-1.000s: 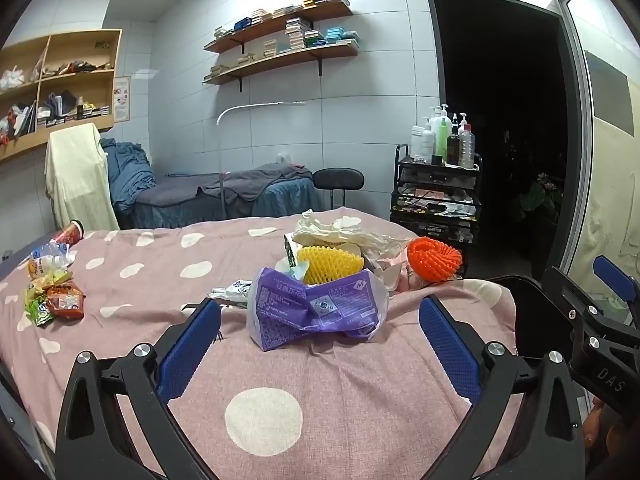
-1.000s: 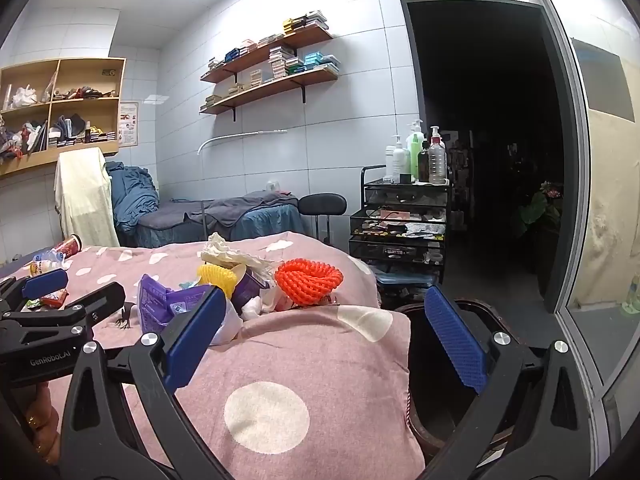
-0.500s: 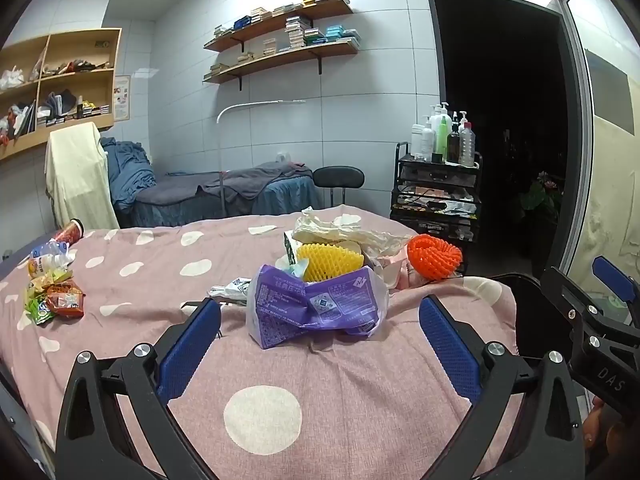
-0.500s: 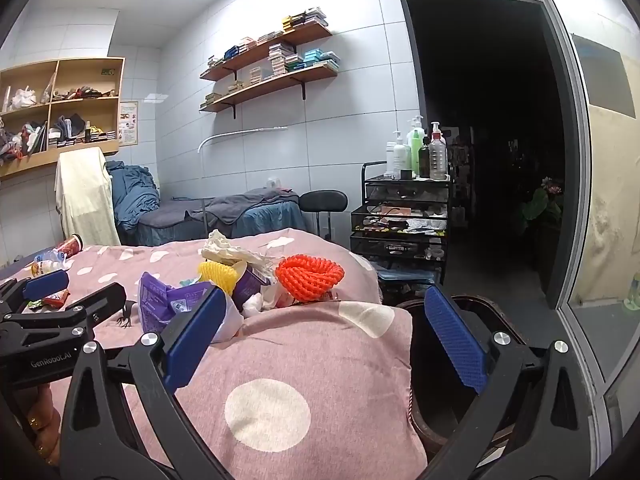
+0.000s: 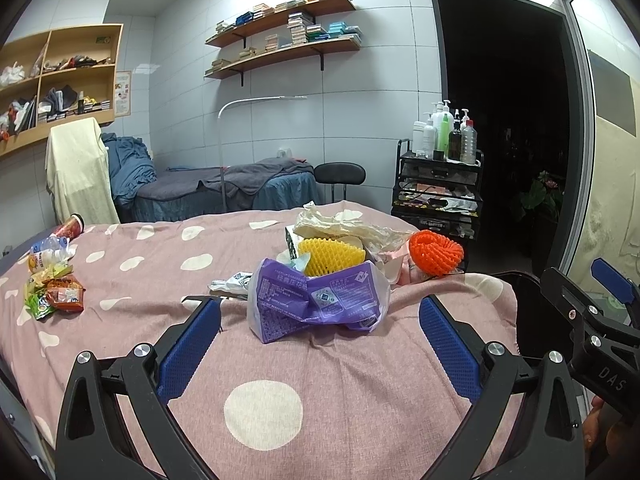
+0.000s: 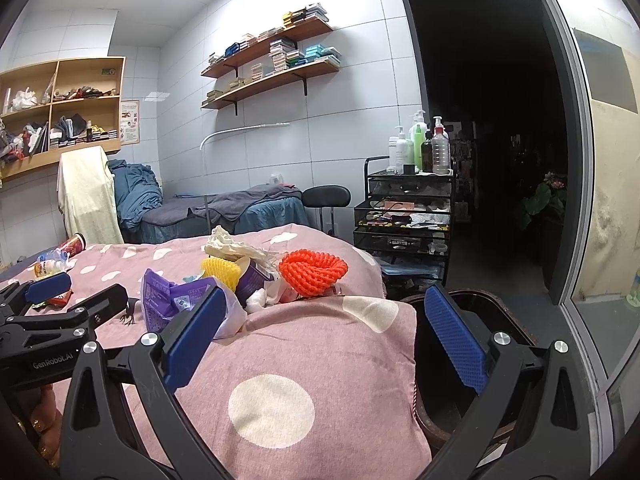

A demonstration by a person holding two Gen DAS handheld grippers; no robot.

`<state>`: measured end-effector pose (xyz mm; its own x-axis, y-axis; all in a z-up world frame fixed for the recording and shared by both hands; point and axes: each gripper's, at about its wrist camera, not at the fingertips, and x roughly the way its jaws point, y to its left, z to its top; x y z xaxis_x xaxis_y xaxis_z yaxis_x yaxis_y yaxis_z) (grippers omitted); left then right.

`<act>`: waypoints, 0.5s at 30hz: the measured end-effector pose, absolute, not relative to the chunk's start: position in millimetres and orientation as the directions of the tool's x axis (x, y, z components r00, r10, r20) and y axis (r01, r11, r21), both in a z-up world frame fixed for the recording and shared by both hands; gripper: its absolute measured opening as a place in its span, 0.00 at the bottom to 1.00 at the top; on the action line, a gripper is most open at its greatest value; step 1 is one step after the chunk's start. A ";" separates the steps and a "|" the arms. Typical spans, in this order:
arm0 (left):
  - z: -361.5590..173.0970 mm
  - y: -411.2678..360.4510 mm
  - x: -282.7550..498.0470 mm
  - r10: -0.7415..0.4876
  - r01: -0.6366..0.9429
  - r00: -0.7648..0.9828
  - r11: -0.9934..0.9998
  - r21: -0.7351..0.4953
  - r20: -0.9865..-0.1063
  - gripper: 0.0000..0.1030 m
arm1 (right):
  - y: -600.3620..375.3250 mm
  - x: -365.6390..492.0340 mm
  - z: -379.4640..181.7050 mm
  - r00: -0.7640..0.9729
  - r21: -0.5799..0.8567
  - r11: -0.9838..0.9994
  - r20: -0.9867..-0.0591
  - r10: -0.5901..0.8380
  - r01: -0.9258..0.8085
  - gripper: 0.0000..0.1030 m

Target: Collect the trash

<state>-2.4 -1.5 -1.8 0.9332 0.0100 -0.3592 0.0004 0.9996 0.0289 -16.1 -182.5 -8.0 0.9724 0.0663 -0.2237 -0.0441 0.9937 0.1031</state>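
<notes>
Left wrist view: left gripper (image 5: 319,332) low over a bed (image 5: 132,280) in soft pink cloth with white dots, ribbed blue fingers (image 5: 188,346) spread wide, nothing between them. Straight ahead of that gripper, a crinkled purple plastic wrapper (image 5: 318,300), glossy and printed, slumped in a translucent fold. Just behind the wrapper, a yellow foam net sleeve (image 5: 332,254), dome-shaped with a diamond mesh; behind that, crumpled off-white paper (image 5: 344,228). Right of the wrapper, near the bed's edge, an orange foam net (image 5: 435,252) coiled into a ring. Far left of the wrapper, a cluster of flat foil snack packets (image 5: 56,298) in red and green, with a clear plastic bottle (image 5: 46,254) and a red cylindrical cup (image 5: 72,226) lying on its side beyond them. Right wrist view: right gripper (image 6: 323,338) over the bed's rounded corner, textured blue fingers (image 6: 456,346) likewise wide apart and empty. Same purple wrapper (image 6: 172,300) left of that gripper, orange net (image 6: 312,272) ahead of it. Right of the bed's corner and below it, a dark round bin (image 6: 516,332) with a brownish rim. Both grippers well apart from the trash pile, touching nothing.
</notes>
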 end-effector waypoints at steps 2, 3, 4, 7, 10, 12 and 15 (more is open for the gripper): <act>-9.9 2.2 -1.3 0.010 -0.001 0.931 1.000 0.027 -0.366 0.95 | -182.1 -16.0 -8.5 0.971 0.104 0.994 -0.228 0.067 -0.044 0.96; -10.6 2.4 -1.5 0.010 -0.001 0.930 1.000 0.026 -0.366 0.95 | -181.8 -16.3 -8.6 0.971 0.104 0.994 -0.228 0.068 -0.044 0.96; -10.2 2.7 -1.3 0.010 -0.001 0.930 1.000 0.025 -0.367 0.95 | -181.7 -16.2 -8.7 0.971 0.105 0.993 -0.229 0.068 -0.045 0.96; -9.9 2.0 0.1 0.010 0.000 0.929 1.000 0.027 -0.370 0.95 | -181.8 -16.1 -8.6 0.971 0.104 0.994 -0.228 0.068 -0.045 0.96; -7.6 2.7 -0.1 0.009 0.001 0.929 1.000 0.026 -0.370 0.95 | -182.1 -16.0 -8.7 0.971 0.105 0.993 -0.229 0.068 -0.045 0.96; -8.0 2.5 0.1 0.010 0.000 0.929 1.000 0.027 -0.370 0.95 | -181.9 -16.1 -8.9 0.971 0.105 0.993 -0.230 0.069 -0.045 0.96; -7.8 2.6 0.0 0.009 0.000 0.929 1.000 0.026 -0.370 0.95 | -181.7 -16.3 -9.4 0.971 0.105 0.993 -0.230 0.070 -0.046 0.96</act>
<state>0.0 2.6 -7.8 0.9289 0.0094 -0.3702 0.0001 0.9997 0.0255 -16.3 -181.7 -9.4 0.9707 0.0697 -0.2299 -0.0464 0.9933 0.1054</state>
